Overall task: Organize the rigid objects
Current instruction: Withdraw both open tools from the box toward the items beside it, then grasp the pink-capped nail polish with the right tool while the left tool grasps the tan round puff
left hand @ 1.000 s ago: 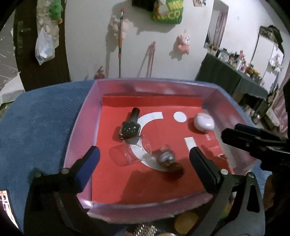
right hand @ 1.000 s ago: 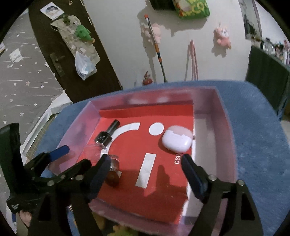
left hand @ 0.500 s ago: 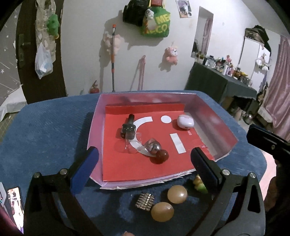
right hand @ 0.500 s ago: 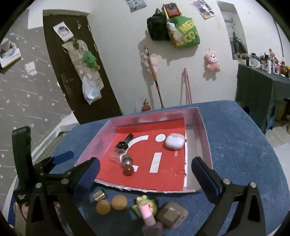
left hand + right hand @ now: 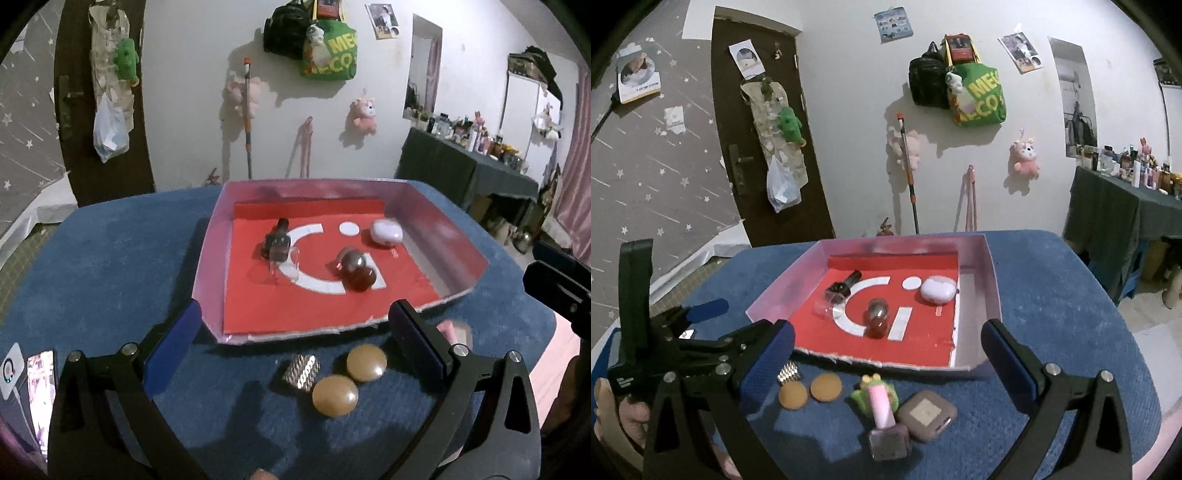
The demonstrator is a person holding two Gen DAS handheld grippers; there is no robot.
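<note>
A pink tray [image 5: 212, 236] [image 5: 991, 284] with a red liner sits on the blue table. In it lie a black nail polish bottle [image 5: 276, 240] [image 5: 844, 284], a clear cup [image 5: 284, 260], a brown round-capped bottle [image 5: 356, 269] [image 5: 876, 317] and a white earbud case [image 5: 386, 232] [image 5: 938, 290]. In front of the tray lie two tan discs [image 5: 334, 395] [image 5: 825, 386], a studded silver piece [image 5: 301, 371] [image 5: 788, 373], a pink-capped polish bottle [image 5: 884, 417], a green toy [image 5: 860, 395] and a grey case [image 5: 925, 413]. My left gripper [image 5: 295, 350] and right gripper [image 5: 886, 354] are open and empty, above the loose items.
A phone [image 5: 38, 387] lies at the table's left edge. A dark door [image 5: 768, 129] and a wall with hung bags [image 5: 960, 88] stand behind. A cluttered dark side table [image 5: 1126, 199] stands at the right.
Both grippers have pulled back and up from the tray, so the loose items in front of it show. The brown bottle has rolled right, away from the clear cup.
</note>
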